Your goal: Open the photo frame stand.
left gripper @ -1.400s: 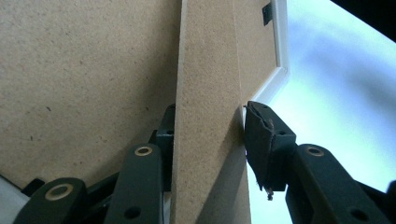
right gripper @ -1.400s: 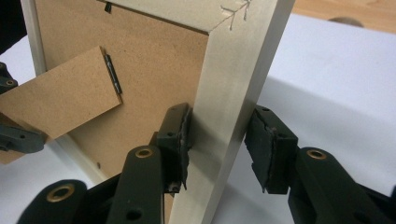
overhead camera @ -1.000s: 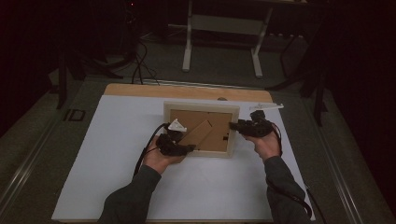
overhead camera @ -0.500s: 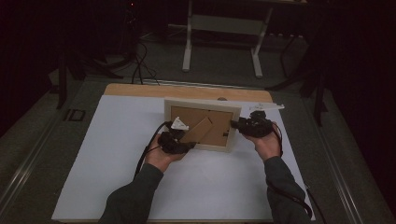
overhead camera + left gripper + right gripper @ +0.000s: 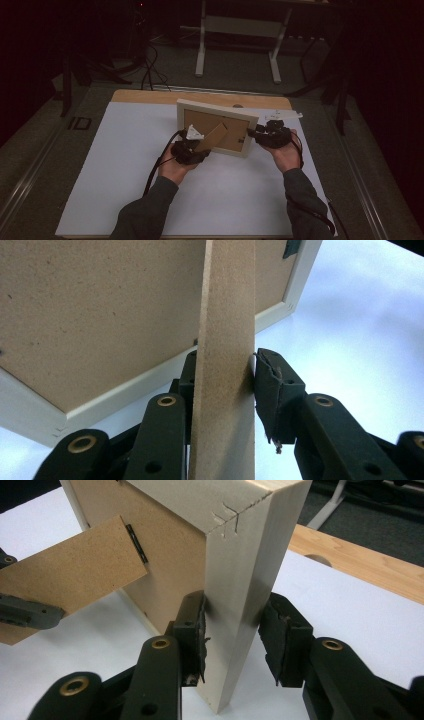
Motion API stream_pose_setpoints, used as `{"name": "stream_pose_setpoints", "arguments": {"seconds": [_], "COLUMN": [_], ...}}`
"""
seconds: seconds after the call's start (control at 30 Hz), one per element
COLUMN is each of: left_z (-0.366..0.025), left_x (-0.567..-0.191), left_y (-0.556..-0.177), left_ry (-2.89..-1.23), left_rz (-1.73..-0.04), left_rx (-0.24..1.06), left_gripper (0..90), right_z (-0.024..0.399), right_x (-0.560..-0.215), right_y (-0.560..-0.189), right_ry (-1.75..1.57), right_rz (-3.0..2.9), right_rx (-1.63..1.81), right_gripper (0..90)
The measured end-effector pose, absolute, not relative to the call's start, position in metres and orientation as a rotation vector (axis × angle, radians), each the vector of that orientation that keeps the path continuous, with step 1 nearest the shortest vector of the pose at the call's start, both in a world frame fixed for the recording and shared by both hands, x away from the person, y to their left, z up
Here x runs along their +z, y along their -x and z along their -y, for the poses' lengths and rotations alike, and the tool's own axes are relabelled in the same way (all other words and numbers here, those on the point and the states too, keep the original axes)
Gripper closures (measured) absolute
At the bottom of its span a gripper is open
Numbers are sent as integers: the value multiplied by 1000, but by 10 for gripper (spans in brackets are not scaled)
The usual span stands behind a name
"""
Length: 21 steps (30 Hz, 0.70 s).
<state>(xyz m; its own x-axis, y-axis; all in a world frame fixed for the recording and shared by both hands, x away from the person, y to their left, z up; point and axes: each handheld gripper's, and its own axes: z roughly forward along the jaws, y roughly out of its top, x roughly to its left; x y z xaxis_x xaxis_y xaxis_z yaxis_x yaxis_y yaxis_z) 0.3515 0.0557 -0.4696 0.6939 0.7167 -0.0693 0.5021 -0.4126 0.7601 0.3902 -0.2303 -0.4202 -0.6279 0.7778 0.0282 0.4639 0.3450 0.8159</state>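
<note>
Frame (image 5: 220,130) tipped more upright; left tongs (image 5: 192,147) clamped its stand (image 5: 214,137), right tongs (image 5: 261,134) gripped frame's edge, probably to prop it.

One picture frame (image 5: 217,127), two tools, one white table (image 5: 125,165).

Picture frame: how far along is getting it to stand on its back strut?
Done: the picture frame is tilted up off the white mat, and its strut is swung out from the backing. In hand: the left gripper clamps the strut, and the right gripper straddles the frame's side edge. Left: setting the strut on the mat and letting go, probably.
</note>
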Motion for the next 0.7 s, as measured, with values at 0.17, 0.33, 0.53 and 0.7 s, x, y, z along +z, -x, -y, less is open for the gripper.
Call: {"name": "stream_pose_setpoints", "arguments": {"seconds": [0.17, 0.33, 0.53, 0.7], "left_z": [-52, -52, -51, -51], "left_x": [-474, -478, -479, -481], "left_y": [-355, -358, -356, -354], "left_ry": [-2085, -2087, -2105, -2113], "left_rz": [-938, -916, -898, -892], "left_rx": [343, 343, 355, 347], "left_gripper": [694, 698, 695, 694], "right_z": [230, 231, 232, 233], "right_x": [-420, -422, -422, -423], "right_y": [-388, -386, -383, -378], "right_ry": [-1082, -1061, -1052, -1043], "right_rz": [-2227, -2219, -2221, -2221], "right_rx": [1152, 1141, 1159, 1175], "right_gripper": [631, 632, 630, 627]}}
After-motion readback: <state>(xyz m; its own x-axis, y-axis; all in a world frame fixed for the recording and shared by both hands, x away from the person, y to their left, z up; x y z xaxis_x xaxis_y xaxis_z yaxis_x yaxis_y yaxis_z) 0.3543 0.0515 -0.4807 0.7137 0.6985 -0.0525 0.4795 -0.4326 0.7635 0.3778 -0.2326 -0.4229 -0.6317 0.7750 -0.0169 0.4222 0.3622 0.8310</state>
